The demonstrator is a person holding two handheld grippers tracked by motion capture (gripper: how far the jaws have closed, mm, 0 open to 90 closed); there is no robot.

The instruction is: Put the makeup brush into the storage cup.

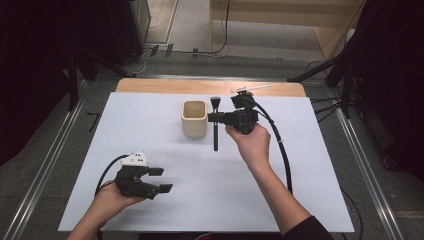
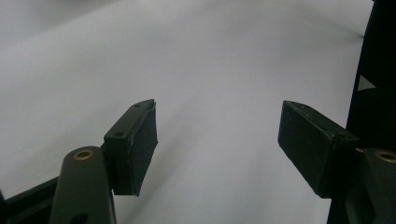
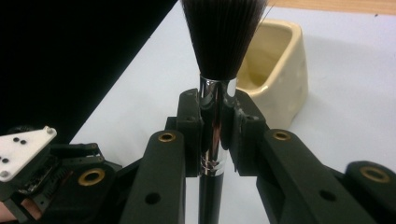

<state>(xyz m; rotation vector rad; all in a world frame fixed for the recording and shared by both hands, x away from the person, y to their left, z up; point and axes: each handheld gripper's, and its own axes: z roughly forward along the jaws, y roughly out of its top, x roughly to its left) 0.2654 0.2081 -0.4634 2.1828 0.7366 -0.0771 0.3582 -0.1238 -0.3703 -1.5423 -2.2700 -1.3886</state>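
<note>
Brush [image 3: 215, 119] picked up: right gripper [image 3: 215, 135] clamped on its ferrule, holding it in the air just beside the cup [image 1: 194, 118]; insertion remains; left gripper [image 1: 160, 179] wide open, empty, near worktop [image 1: 280, 200].

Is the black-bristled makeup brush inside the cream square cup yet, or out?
Out. The right gripper clamps the brush by its chrome ferrule, beside the cup.

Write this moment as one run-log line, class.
right gripper: shut on makeup brush, beside cream cup | left gripper: open, holds nothing | white table
</note>
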